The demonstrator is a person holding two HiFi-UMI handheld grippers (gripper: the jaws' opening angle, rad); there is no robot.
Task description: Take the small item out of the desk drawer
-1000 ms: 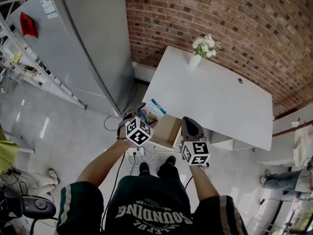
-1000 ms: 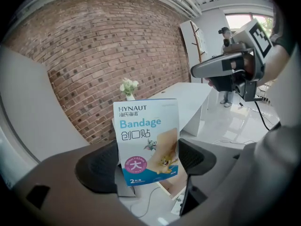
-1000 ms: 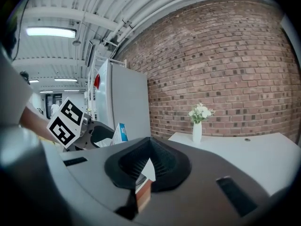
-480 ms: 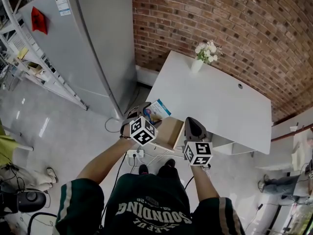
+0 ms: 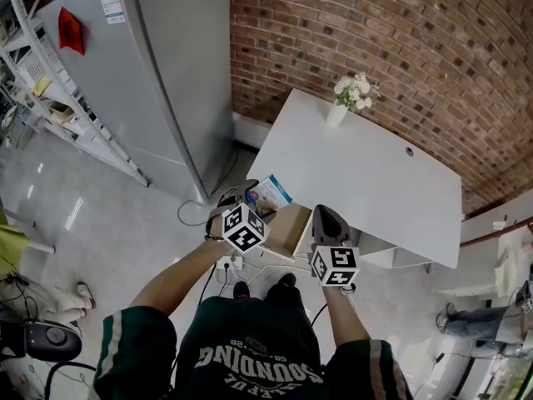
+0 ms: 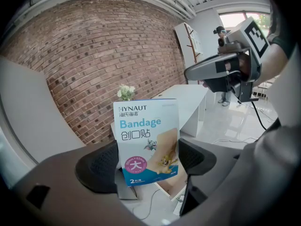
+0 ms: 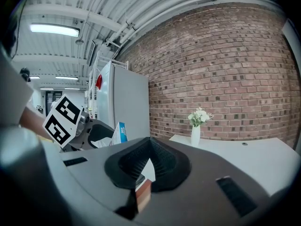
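Flat glossy bandage box (image 6: 146, 140) — between dimpled black pads (image 6: 96, 169) of left gripper (image 6: 149, 166)

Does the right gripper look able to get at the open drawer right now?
Probably yes: the right gripper, jaws together and empty, hangs close by the open drawer, with nothing visible between them.

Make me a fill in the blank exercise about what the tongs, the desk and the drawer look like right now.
1. The left tongs grip a box printed with the English word ____.
2. The right tongs, holding nothing, are ____.
3. The vase of flowers stands on a desk coloured ____.
4. The desk's wooden drawer stands ____.

Missing words: Bandage; shut; white; open.
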